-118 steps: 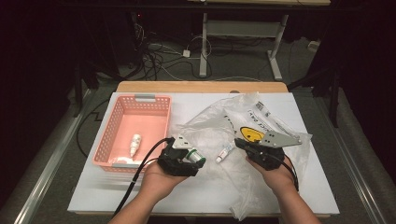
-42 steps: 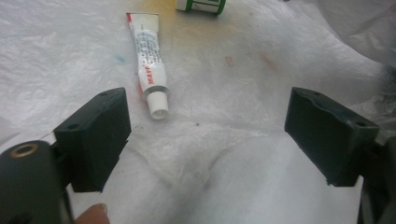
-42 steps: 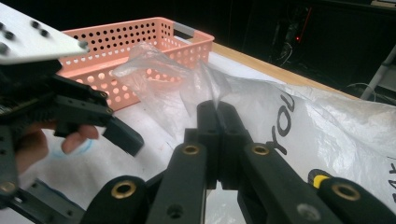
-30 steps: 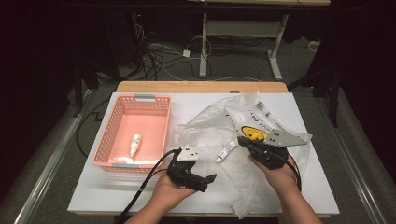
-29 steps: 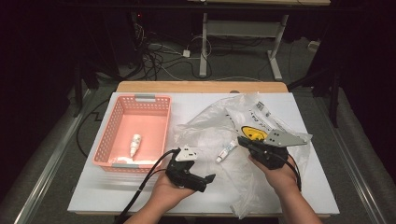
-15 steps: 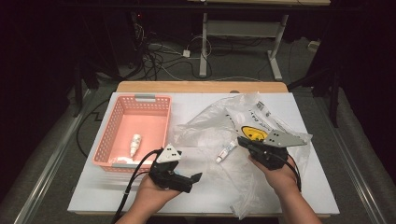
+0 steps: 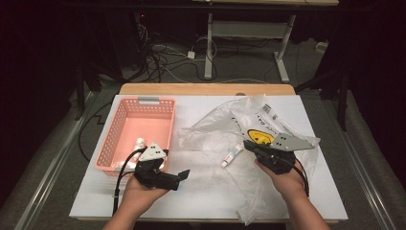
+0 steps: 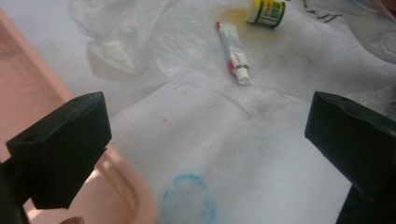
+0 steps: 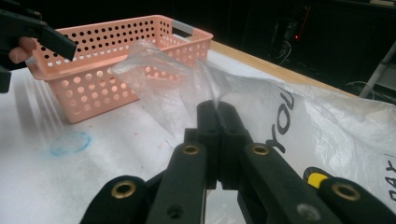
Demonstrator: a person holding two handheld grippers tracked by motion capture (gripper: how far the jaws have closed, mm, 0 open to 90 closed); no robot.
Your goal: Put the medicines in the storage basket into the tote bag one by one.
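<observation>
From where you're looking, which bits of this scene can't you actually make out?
- Print on the small tube: too small and blurred in the left gripper view.
- Items in the pink basket, high view: partly covered by the left gripper, too small to identify.
- Green-labelled jar: cut off by the top edge of the left gripper view.
- Plastic bag lettering: cut off by the right gripper view's edge, so unreadable.
- Right gripper: how much film its shut jaws pinch is hidden.

High view: fixed above the near edge, facing forward and down over the whole worktop [image 7: 206, 191]. Left gripper view: close, aimed down past the pink basket [image 8: 28, 93] toward the tube [image 8: 233, 51]. Right gripper view: low, level, facing the same basket.
</observation>
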